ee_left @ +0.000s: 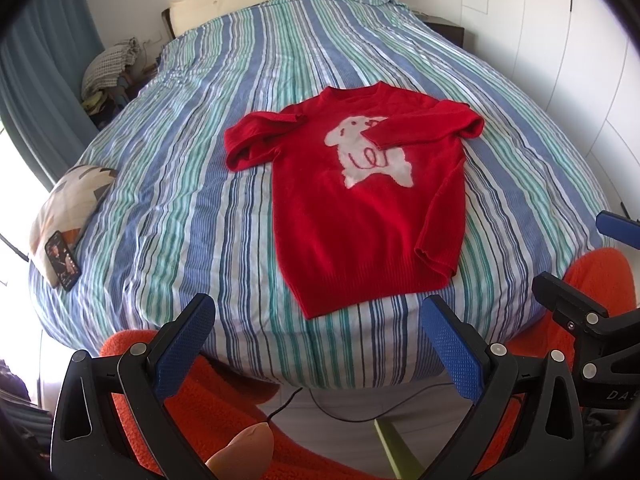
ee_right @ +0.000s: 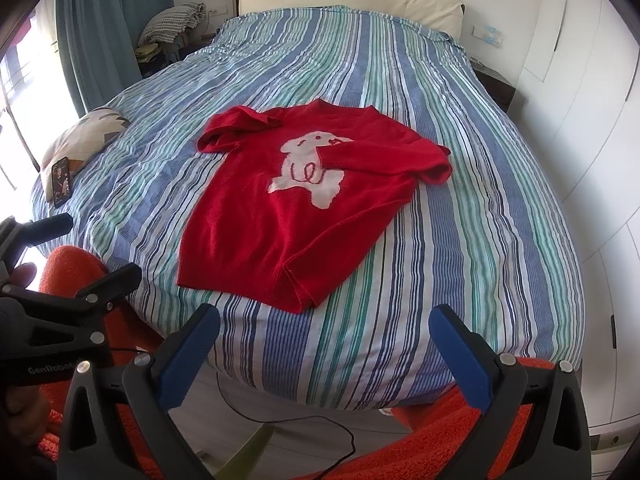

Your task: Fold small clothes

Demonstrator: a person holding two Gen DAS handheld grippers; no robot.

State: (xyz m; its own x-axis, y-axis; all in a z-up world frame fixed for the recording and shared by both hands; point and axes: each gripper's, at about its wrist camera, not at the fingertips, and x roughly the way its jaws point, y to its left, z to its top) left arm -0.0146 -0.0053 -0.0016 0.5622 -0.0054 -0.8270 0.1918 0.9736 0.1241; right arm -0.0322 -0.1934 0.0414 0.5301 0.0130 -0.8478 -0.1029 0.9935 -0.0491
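Left wrist view: my left gripper (ee_left: 316, 344) and right gripper (ee_right: 324, 354), both spread wide and empty, hang short of the bed (ee_left: 180, 200); ahead lies the red sweater (ee_left: 352, 208), hem nearest, collar far, roughly midway between them

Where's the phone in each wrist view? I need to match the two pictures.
Left wrist: the phone lies at the far left edge, on the patterned pillow's near end.
Right wrist: the phone is at left, mid-height, on the same pillow.
Shared landmark: the red sweater mid-bed.
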